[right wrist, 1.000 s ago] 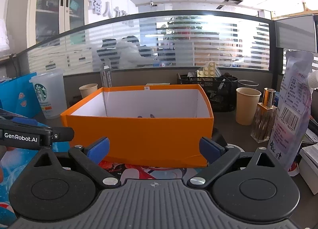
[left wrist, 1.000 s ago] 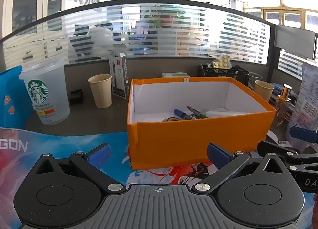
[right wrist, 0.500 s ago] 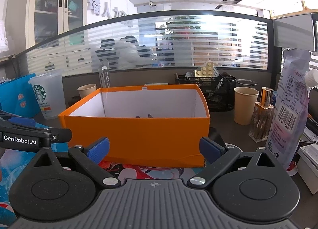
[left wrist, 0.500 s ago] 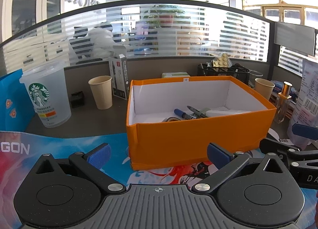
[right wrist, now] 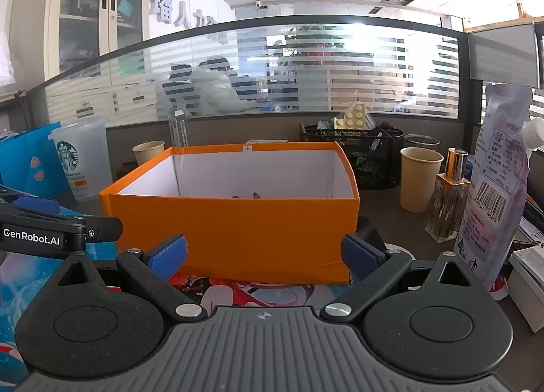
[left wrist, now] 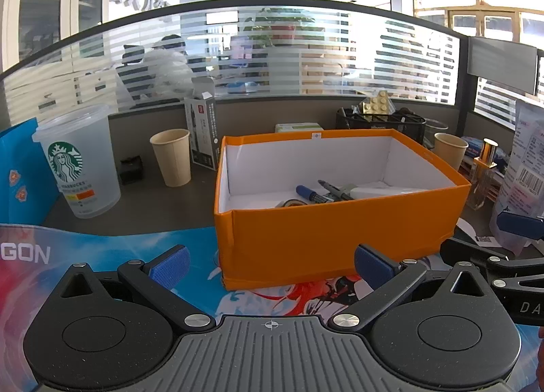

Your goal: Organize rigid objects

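Note:
An orange box (left wrist: 333, 232) with a white inside stands on a colourful desk mat (left wrist: 102, 242); it also shows in the right wrist view (right wrist: 238, 232). Inside it lie a blue-capped marker (left wrist: 307, 193), a grey marker (left wrist: 336, 190), a tape roll (left wrist: 292, 203) and a white object (left wrist: 370, 192). My left gripper (left wrist: 270, 264) is open and empty, just in front of the box. My right gripper (right wrist: 265, 254) is open and empty, also in front of the box. The right gripper shows at the right edge of the left wrist view (left wrist: 503, 256).
A Starbucks cup (left wrist: 80, 167), a paper cup (left wrist: 171, 161) and a grey carton (left wrist: 204, 134) stand left of the box. A black mesh basket (right wrist: 357, 154), a paper cup (right wrist: 420, 178), a perfume bottle (right wrist: 448, 195) and a plastic pouch (right wrist: 493, 188) stand to the right.
Both grippers have drawn back slightly from the box and stay open. Nothing on the desk has moved.

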`<move>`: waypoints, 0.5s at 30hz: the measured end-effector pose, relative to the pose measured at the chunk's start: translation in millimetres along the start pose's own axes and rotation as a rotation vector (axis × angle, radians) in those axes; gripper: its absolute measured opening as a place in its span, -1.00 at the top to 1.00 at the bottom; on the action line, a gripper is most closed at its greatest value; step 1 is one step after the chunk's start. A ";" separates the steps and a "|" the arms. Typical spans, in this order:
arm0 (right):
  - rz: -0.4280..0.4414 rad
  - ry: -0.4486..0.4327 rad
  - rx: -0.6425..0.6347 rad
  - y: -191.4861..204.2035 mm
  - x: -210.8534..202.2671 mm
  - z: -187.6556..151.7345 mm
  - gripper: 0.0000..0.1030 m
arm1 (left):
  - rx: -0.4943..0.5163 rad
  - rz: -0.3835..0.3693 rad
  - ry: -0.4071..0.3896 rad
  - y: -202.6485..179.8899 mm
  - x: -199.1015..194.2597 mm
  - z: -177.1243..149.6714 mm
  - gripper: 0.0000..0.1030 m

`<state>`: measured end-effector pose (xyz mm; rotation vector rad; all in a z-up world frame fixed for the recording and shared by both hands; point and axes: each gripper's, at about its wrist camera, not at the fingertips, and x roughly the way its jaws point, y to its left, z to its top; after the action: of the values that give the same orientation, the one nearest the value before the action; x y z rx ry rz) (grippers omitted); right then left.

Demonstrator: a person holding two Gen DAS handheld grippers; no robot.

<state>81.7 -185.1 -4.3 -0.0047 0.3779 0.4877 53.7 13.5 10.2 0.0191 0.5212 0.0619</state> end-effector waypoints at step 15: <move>-0.001 0.005 -0.003 0.2 0.4 -2.9 -0.90 | -0.002 -0.009 0.001 -1.1 -2.5 -0.8 -1.00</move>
<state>80.9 -185.0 -7.1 -0.0091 0.3824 0.4875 51.2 12.2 10.8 0.0149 0.5225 0.0541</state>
